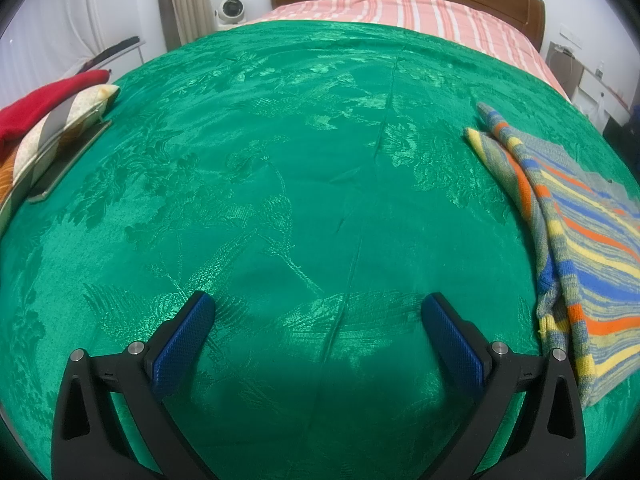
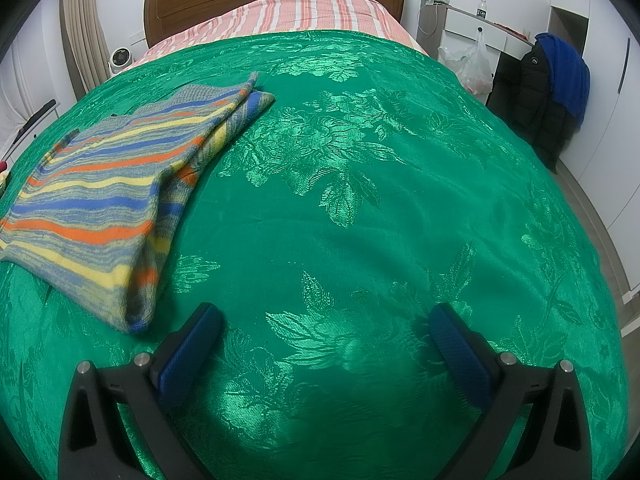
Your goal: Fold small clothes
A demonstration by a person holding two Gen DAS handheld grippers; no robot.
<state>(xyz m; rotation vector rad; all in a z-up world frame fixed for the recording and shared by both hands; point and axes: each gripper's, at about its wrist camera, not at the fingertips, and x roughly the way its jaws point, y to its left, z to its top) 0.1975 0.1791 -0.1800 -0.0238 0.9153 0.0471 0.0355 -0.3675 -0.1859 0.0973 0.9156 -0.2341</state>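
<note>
Both your claws hang wide apart, holding nothing.
Your left claw and right claw hover over the green bedspread; the striped sweater lies folded between them.

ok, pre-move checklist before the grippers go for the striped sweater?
1. Left hand-held gripper open, nothing in it: ok.
2. Right hand-held gripper open, nothing in it: ok.
3. Striped sweater lying on the green bedspread, nothing on top of it: ok.
4. Sweater spread flat: not ok, a sleeve is doubled along one edge.
5. Bedspread smooth between grippers: ok, minor creases.
6. Sweater's far edge: cannot tell, cut off.
</note>
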